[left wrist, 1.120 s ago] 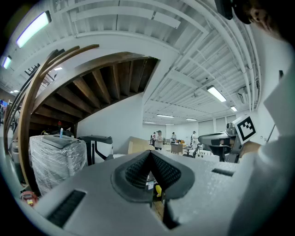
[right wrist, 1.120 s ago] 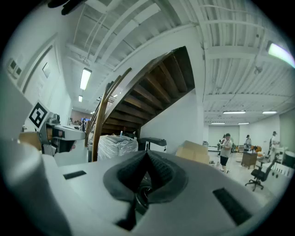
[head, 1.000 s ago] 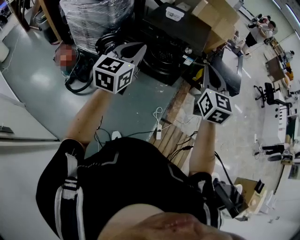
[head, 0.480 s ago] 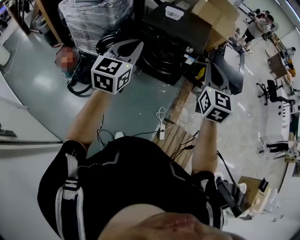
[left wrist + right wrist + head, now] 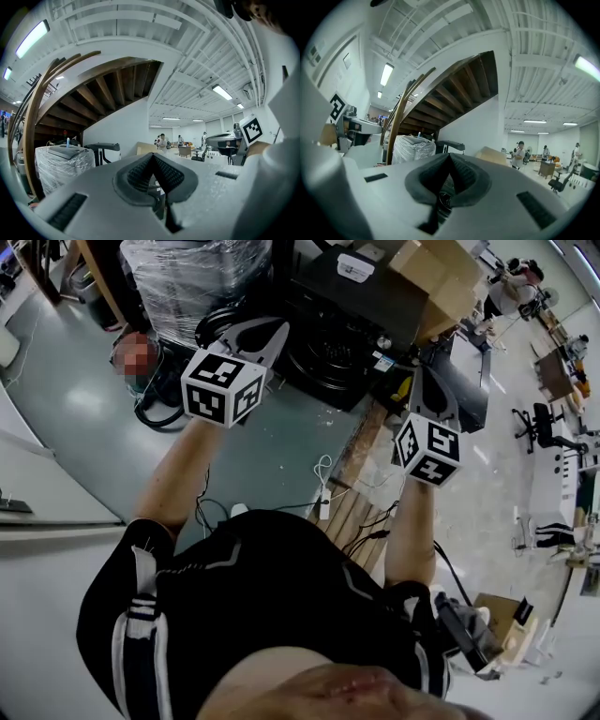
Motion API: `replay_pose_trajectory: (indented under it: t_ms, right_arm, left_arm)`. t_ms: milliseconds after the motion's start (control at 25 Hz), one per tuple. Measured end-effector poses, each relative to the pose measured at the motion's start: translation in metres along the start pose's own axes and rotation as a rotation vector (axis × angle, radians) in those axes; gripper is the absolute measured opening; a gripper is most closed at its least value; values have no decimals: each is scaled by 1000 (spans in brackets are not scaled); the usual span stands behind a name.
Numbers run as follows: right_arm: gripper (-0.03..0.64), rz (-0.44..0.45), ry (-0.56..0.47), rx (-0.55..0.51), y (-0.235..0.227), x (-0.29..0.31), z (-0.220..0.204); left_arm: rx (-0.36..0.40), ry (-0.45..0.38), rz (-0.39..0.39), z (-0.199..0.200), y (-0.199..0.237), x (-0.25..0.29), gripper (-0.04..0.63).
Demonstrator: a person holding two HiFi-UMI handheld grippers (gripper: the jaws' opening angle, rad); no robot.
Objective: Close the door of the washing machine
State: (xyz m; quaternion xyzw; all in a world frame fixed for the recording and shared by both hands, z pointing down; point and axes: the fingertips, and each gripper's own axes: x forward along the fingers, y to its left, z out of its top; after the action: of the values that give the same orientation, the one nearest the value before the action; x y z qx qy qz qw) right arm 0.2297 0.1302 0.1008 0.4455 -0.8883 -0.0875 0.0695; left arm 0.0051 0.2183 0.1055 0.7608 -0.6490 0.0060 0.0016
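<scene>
A black washing machine [image 5: 349, 310] with a round front opening stands at the top centre of the head view. I cannot make out its door for certain; a dark panel [image 5: 466, 381] stands just right of it. My left gripper [image 5: 272, 334] is held level in the air short of the machine's left side, shut and empty. My right gripper [image 5: 425, 382] hovers near the dark panel, also shut and empty. In the left gripper view the pads [image 5: 140, 176] meet with nothing between them. The same holds for the pads [image 5: 464, 178] in the right gripper view.
A film-wrapped pallet load [image 5: 192, 277] stands left of the machine, cardboard boxes [image 5: 436, 277] right of it. Cables and a power strip [image 5: 319, 504] lie on the floor beside a wooden pallet [image 5: 349, 521]. People [image 5: 516, 287] stand far off. A staircase [image 5: 454, 93] rises overhead.
Almost nothing differs. The left gripper has crept slightly toward the machine; the right gripper stays where it was. Both remain shut.
</scene>
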Motion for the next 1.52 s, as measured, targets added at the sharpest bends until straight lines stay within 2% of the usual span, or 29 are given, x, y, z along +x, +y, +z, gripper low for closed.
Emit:
replay_pose_trajectory:
  t_ms: [360,680,800,1000,1240,1520]
  right_arm:
    - [5,41,11,85,22,24,0]
    - [5,33,17,72,56,47,4]
    - [5,57,10,90,80,55,6]
    - [5,60,15,60,109,67,6]
    - [5,83,8,46,114,91,13]
    - [5,116,9,52,100,153,-1]
  left_arm:
    - [0,-15,10,-6,33,-3,3]
    - [-22,-17,21,-14,77,-10,3]
    - [-29,-42,23,-15,95,-16,3]
    - [-34,-39,-15,-24,113,-19,3]
    - [-27,-29,-31,-31,128,-6,3]
    - [-30,-6,-12,-40,152,40,3]
